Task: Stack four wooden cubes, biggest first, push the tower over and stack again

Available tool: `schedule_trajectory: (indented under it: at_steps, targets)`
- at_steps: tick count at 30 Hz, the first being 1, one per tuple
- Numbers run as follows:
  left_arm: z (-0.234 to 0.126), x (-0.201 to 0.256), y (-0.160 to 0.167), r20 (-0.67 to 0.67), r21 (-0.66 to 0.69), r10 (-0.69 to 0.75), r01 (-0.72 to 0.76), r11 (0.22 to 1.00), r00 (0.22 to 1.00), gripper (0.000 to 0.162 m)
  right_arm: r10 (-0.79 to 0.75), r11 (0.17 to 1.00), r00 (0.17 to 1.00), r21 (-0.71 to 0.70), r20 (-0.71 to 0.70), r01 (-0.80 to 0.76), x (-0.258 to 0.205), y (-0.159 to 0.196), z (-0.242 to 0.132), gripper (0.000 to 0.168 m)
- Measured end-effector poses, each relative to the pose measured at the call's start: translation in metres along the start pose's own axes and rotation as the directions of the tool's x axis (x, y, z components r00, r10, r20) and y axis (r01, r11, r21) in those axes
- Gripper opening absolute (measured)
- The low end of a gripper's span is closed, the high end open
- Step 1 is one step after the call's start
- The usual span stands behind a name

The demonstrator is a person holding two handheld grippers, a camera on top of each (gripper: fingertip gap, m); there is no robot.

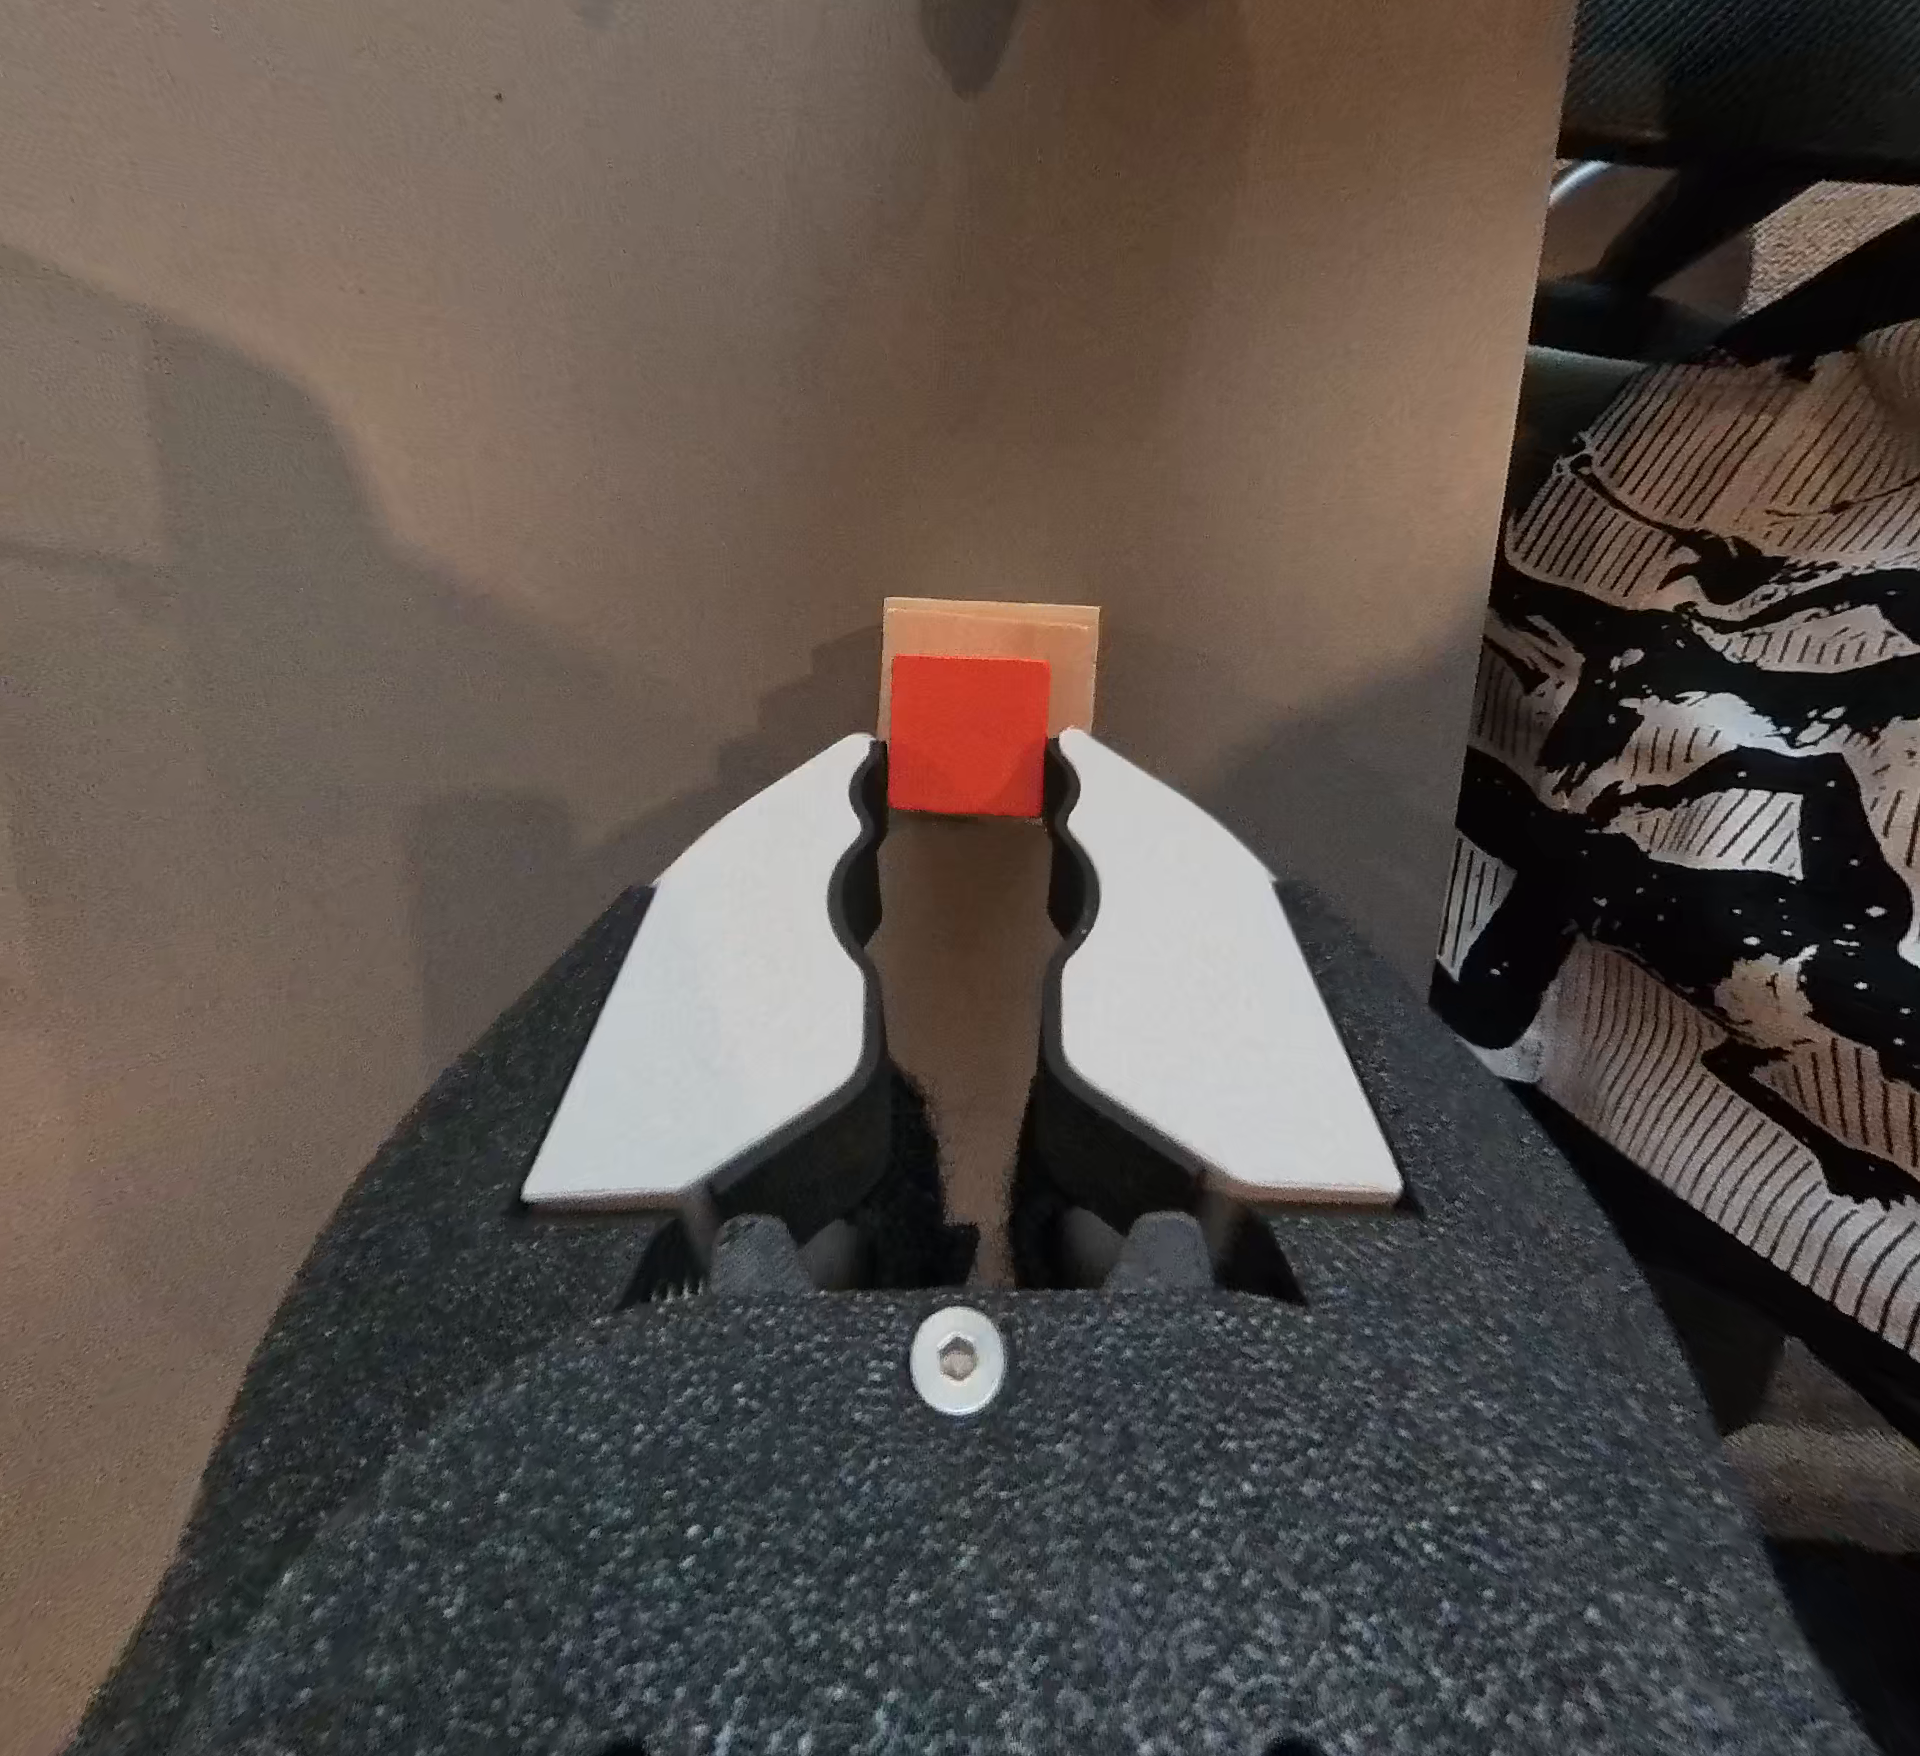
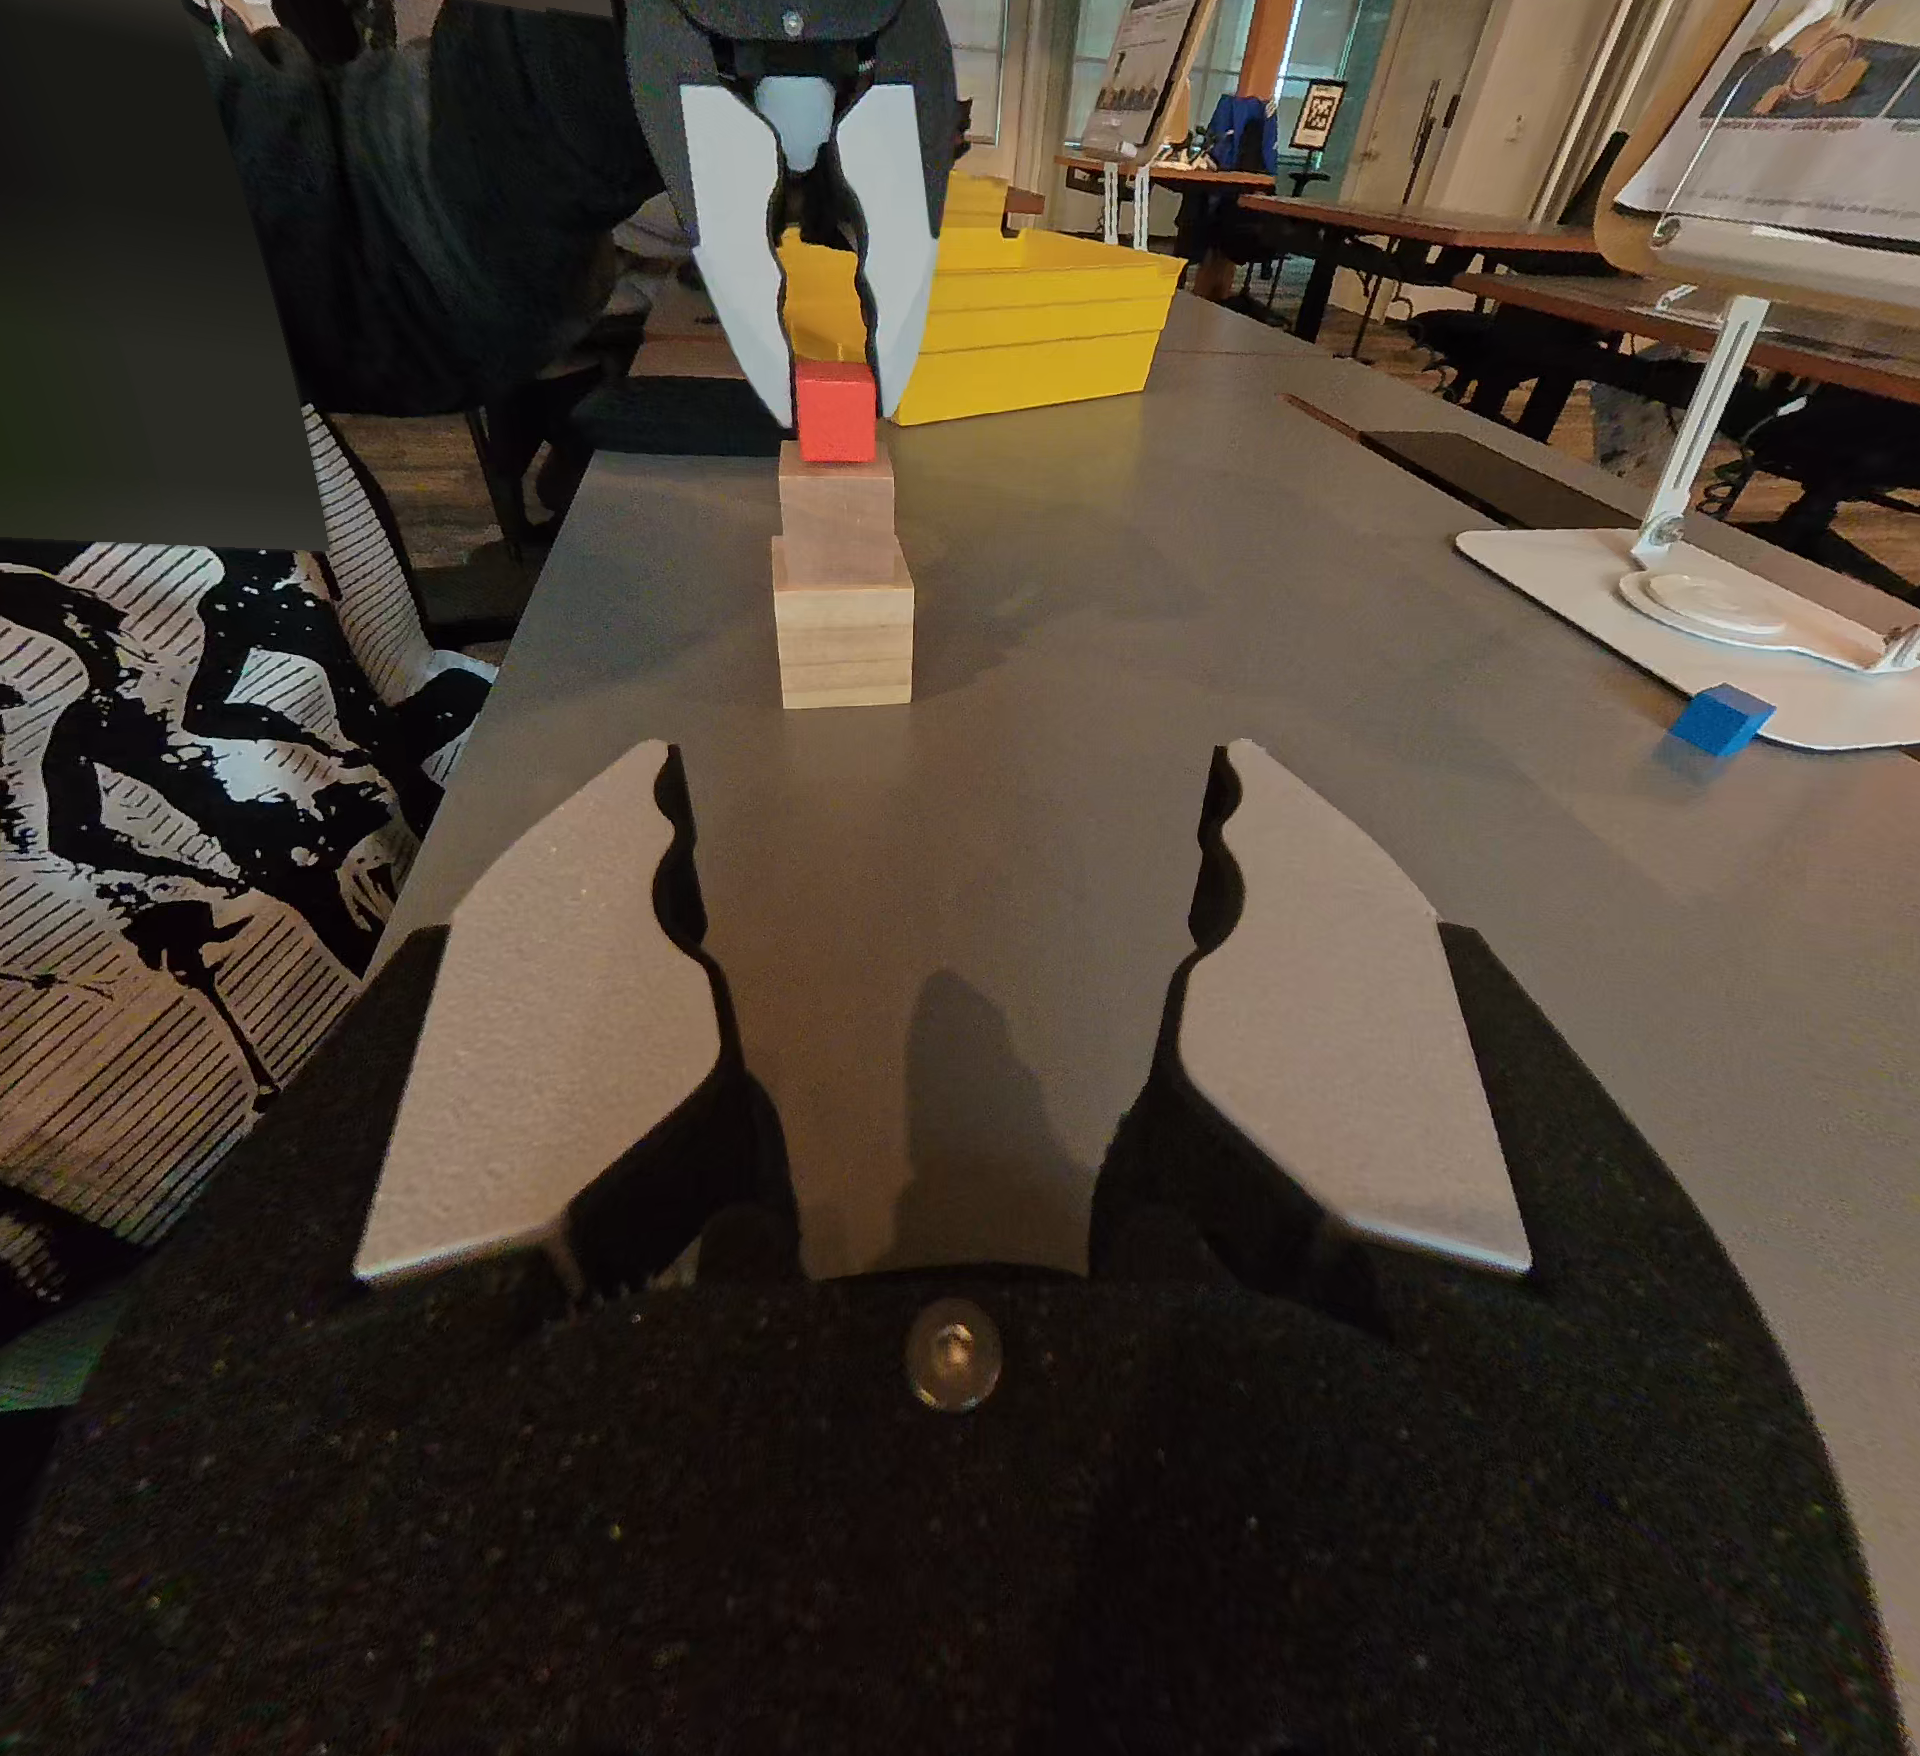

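The left gripper (image 1: 966, 750) points straight down, its fingertips clamped on the small red cube (image 2: 836, 425), which sits on top of a tower of bare wooden cubes (image 2: 842, 605) on the grey table (image 2: 1195, 563). The right gripper (image 2: 940, 802) hovers low on the near side, jaws wide apart and holding nothing. Far behind the tower stand yellow trays (image 2: 1039, 324); a blue block (image 2: 1720, 719) lies off right.

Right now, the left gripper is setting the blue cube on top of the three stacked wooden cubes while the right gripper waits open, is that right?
Not quite: the cube in the left gripper is the red cube, as the right wrist view shows. The blue cube lies on the table by the white stand. The rest holds: three wooden cubes are stacked, and the right gripper waits open.
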State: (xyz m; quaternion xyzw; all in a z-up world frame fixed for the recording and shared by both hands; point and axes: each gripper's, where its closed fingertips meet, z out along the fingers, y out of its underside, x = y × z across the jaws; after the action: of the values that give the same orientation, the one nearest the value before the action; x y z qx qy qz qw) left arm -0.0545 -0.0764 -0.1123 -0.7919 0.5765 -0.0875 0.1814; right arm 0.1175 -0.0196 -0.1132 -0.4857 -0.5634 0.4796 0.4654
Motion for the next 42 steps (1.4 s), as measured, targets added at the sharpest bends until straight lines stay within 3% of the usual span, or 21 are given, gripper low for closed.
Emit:
schedule_trajectory:
  at_steps: [7,17,23,28,34,42]
  targets:
    - [0.003,0.001,-0.001,-0.001,0.000,0.001,-0.001,1.000,1.000,0.028,-0.001,1.000,1.000,0.000,-0.002,0.001,0.000,0.000,0.000,0.093]
    - [-0.002,0.002,-0.004,-0.024,0.003,0.022,-0.022,1.000,0.999,0.061,-0.001,1.000,1.000,-0.001,-0.003,0.001,0.000,0.000,0.000,0.091]
    - [-0.026,-0.011,-0.031,-0.141,0.169,-0.043,0.067,0.983,0.989,0.082,-0.002,1.000,1.000,-0.008,-0.003,0.002,0.000,0.001,0.000,0.091]
    - [-0.030,-0.085,-0.048,0.011,0.245,-0.155,0.147,0.958,0.988,0.084,-0.005,1.000,1.000,-0.017,-0.002,0.005,0.000,0.002,0.001,0.090]
    - [0.004,-0.191,-0.054,0.264,0.210,-0.176,0.122,0.970,0.948,0.077,-0.010,1.000,1.000,-0.024,-0.006,0.009,0.000,0.002,0.001,0.089]
    - [0.071,-0.269,-0.067,0.241,0.177,-0.187,0.146,0.973,0.952,0.068,-0.007,0.999,1.000,-0.031,-0.011,0.006,0.001,0.003,0.002,0.089]
